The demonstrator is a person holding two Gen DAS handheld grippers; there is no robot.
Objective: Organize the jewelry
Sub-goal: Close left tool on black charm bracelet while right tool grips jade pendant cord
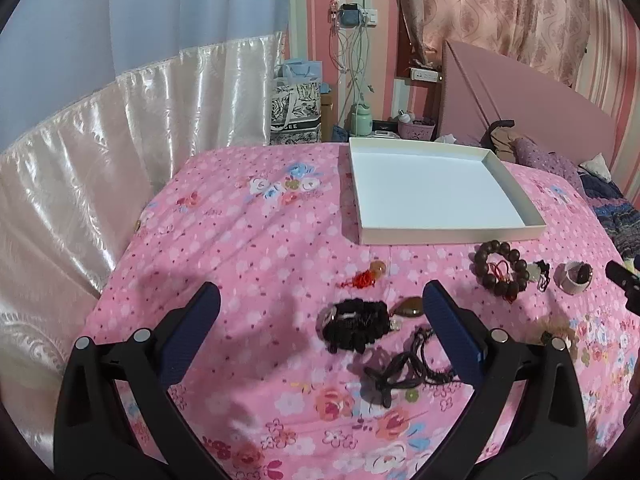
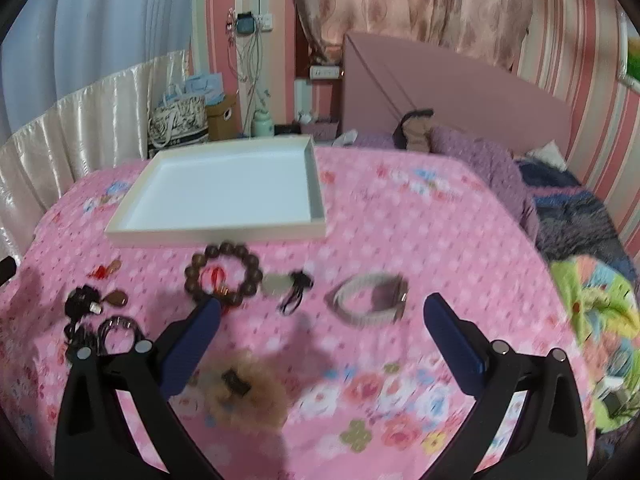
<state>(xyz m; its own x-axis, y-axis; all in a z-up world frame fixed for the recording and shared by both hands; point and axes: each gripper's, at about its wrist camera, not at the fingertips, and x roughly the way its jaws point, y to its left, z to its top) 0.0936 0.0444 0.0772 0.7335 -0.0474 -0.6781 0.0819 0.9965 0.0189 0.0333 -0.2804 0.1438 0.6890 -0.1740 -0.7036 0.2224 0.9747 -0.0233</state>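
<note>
in the left wrist view the left gripper (image 1: 322, 300) is wide open, holding nothing, over a black bracelet (image 1: 354, 326) on the pink blanket (image 1: 224, 240), near the white tray (image 1: 440, 236). in the right wrist view the right gripper (image 2: 322, 312) is wide open too, and only here a fluffy tan scrunchie (image 2: 244, 392) shows clearly, with the brown bead bracelet (image 2: 222, 278) and a pale band (image 2: 370, 300) ahead.

The bedspread (image 1: 248, 240) is pink with small white blossoms and larger flowers in blue, white and orange. On it, the tray (image 1: 452, 236) is white. Just in front of the tray lies a dark brown bead bracelet (image 2: 222, 278) with a red cord inside; left of that, a black scrunchie (image 1: 354, 326).
</note>
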